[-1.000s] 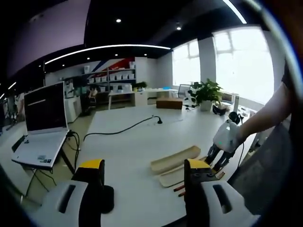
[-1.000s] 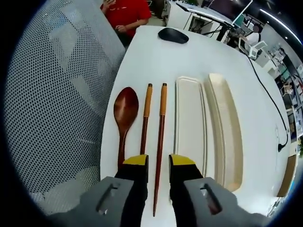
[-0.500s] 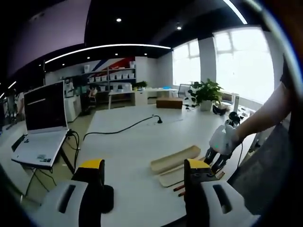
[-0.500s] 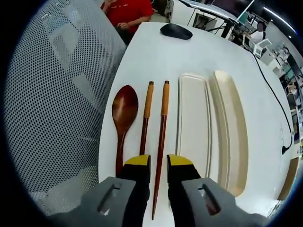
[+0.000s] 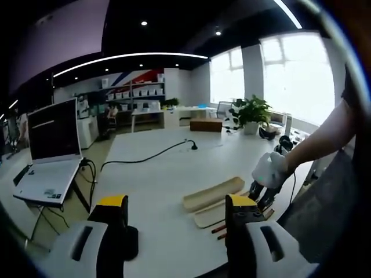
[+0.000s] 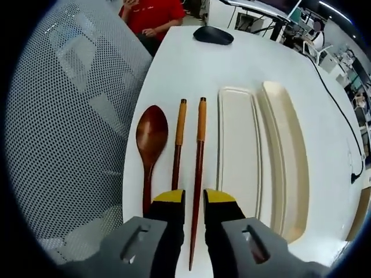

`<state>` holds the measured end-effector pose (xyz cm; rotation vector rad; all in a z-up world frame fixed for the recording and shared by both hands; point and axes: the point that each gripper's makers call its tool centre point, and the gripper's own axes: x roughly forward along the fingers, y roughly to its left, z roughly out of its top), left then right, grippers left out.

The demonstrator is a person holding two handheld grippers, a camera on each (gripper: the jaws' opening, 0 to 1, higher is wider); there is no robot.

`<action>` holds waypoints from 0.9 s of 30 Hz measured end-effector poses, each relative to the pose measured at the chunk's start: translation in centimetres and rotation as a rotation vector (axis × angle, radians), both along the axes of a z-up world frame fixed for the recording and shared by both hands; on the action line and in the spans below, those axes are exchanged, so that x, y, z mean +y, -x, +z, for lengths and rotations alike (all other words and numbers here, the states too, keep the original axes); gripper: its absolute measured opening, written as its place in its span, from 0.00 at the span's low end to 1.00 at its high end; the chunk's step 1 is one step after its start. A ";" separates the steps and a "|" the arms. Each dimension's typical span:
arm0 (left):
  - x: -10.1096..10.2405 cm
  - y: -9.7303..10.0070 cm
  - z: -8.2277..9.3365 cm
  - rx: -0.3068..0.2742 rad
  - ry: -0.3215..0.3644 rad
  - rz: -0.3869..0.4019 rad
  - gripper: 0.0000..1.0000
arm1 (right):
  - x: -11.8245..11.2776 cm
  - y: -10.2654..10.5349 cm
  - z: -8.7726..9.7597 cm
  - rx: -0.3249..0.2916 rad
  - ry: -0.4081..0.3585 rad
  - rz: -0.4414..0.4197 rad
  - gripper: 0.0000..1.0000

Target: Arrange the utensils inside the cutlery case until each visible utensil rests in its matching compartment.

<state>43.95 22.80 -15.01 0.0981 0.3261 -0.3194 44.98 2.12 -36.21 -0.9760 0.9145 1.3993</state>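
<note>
A dark wooden spoon [image 6: 152, 136] and two chopsticks [image 6: 177, 145] [image 6: 198, 147] lie side by side on the white table, left of the cream cutlery case tray [image 6: 237, 150] and its lid [image 6: 287, 156]. My right gripper [image 6: 195, 200] hangs low over the handle ends. Its jaws stand a narrow gap apart, and the right chopstick runs between them. From the left gripper view the right gripper [image 5: 268, 172] shows held in a hand above the case [image 5: 213, 194] and the chopstick ends [image 5: 219, 230]. My left gripper [image 5: 177, 211] is wide open with nothing in it.
A black mouse [image 6: 213, 35] lies at the table's far end, near a person in red [image 6: 153, 11]. A mesh chair back [image 6: 58, 116] stands beside the table edge. A black cable [image 5: 148, 157], a laptop [image 5: 52, 139] and a potted plant [image 5: 254, 113] lie farther off.
The right jaws have drawn a little closer together around the right chopstick, and that view has shifted slightly. The left gripper has stayed put.
</note>
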 end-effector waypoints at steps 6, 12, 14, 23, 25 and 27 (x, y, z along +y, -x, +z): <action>-0.1 0.0 0.0 0.000 -0.002 -0.003 0.70 | 0.4 -0.1 -0.1 0.001 0.036 0.000 0.08; -0.1 0.0 0.0 -0.002 -0.002 -0.003 0.70 | 0.7 -0.2 -0.1 -0.005 0.052 0.004 0.05; -0.1 0.0 0.0 -0.002 -0.001 -0.003 0.70 | 0.8 -0.2 -0.1 -0.001 0.063 0.005 0.05; 0.0 0.1 0.1 -0.004 -0.001 0.001 0.70 | 0.8 -0.5 -0.2 0.036 0.090 -0.020 0.01; 0.0 0.1 0.1 -0.003 0.000 0.002 0.70 | 0.8 -0.5 -0.2 0.030 0.100 -0.025 0.01; 0.0 0.1 0.1 -0.004 0.000 0.000 0.70 | 0.8 -0.5 -0.2 0.030 0.108 -0.026 0.01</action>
